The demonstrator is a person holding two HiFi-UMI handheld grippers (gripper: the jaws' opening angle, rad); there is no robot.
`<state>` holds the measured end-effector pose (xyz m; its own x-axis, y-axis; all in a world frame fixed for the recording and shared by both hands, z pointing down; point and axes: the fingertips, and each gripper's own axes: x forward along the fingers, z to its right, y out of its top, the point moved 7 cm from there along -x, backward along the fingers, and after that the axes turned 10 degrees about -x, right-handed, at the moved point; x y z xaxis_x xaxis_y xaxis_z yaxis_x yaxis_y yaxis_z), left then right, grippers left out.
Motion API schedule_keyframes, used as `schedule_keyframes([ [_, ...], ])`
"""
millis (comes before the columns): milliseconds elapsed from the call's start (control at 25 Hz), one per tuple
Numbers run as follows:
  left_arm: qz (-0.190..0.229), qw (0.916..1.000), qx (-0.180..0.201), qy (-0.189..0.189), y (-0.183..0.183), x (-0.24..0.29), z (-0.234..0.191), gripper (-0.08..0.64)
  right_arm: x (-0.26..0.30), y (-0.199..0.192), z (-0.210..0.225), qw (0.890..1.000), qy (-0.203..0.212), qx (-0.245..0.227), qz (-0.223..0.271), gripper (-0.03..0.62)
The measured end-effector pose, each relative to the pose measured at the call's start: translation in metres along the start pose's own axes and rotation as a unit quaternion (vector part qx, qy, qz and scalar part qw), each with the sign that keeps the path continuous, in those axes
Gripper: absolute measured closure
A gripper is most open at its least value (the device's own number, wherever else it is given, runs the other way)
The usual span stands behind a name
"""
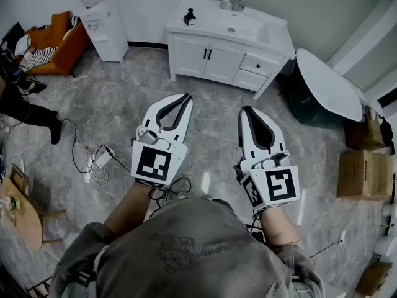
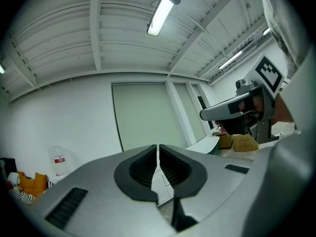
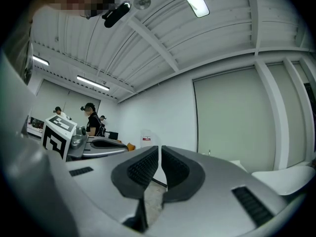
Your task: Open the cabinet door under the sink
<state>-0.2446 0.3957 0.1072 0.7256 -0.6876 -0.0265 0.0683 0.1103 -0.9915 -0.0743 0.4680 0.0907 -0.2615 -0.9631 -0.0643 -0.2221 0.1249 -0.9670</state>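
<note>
The white sink cabinet [image 1: 211, 58] stands against the far wall in the head view. Its two doors are closed, and a pair of black handles [image 1: 208, 53] sits where they meet. Two drawers [image 1: 255, 71] are to the right of the doors. My left gripper [image 1: 187, 96] is held out over the floor, well short of the cabinet, jaws shut on nothing. My right gripper [image 1: 244, 110] is level with it, also shut and empty. In the left gripper view my left gripper [image 2: 158, 149] shows a sliver of the cabinet [image 2: 161, 184] below its closed tips. The right gripper view shows my right gripper [image 3: 160, 149] closed.
A black soap bottle [image 1: 190, 17] and a faucet [image 1: 239, 2] are on the countertop. A water dispenser [image 1: 105, 27] and orange sofa [image 1: 53, 42] stand at left, a white oval table [image 1: 329, 82] and cardboard boxes [image 1: 366, 172] at right. Cables and a power strip [image 1: 99, 160] lie on the floor.
</note>
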Motion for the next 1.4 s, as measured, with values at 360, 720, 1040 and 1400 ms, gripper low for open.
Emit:
schedule_keyframes([
  [360,-0.014,0.9998,-0.005,-0.016,-0.025,0.020,-0.026,0.531,0.025,-0.022,0.002,1.000,-0.016,0.007,-0.023,0.555],
  [720,-0.035,0.9994,0.003,-0.004,-0.056,0.118,-0.062,0.531,0.110,-0.071,0.068,1.000,-0.012,0.021,-0.015,0.555],
  [1040,-0.034,0.9983,-0.009,0.046,-0.076,0.268,-0.109,0.531,0.236,-0.114,0.161,0.998,0.039,0.025,-0.031,0.555],
  [1400,-0.075,0.9956,-0.004,0.057,-0.098,0.410,-0.147,0.531,0.347,-0.163,0.253,0.994,0.087,0.047,-0.054,0.555],
])
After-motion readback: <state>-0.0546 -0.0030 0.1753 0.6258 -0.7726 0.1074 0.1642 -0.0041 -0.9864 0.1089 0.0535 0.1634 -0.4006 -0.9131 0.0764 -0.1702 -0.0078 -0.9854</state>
